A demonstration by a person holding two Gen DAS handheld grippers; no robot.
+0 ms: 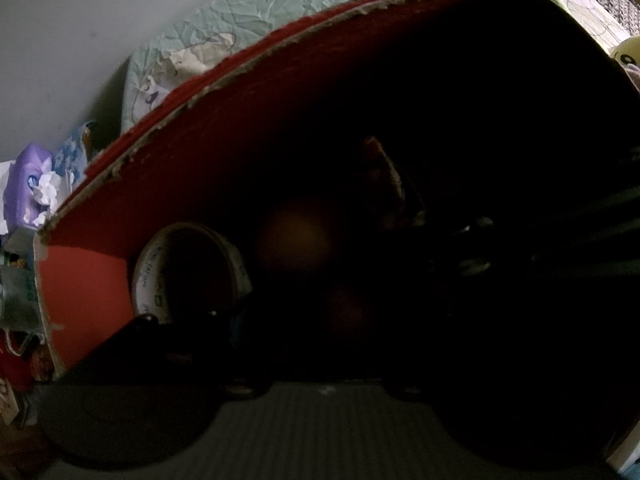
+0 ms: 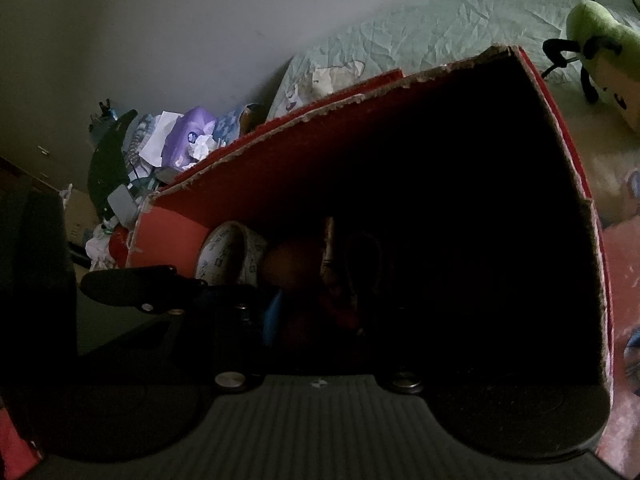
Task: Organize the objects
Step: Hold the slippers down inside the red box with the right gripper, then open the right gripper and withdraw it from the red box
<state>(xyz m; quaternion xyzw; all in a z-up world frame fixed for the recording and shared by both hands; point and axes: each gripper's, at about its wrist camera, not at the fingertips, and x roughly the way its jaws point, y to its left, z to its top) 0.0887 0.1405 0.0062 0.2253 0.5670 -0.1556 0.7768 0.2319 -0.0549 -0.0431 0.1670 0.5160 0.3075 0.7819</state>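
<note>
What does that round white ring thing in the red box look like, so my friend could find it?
Look for the big red cardboard box with the ragged torn rim, sitting by the pale green bedspread. Peek down into its bright left corner, where the roll of tape stands on edge. It is the only pale ring with small printing around its band; what lies beside it is dark and blurry.

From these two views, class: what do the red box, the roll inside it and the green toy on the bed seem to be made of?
Red box: cardboard, matt red facing; its torn rim shows a brown, ragged core. Roll: probably tape on a printed paper core, faintly glossy, though it is dim. Green toy: plush fabric, apparently; soft, fuzzy outline.
</note>
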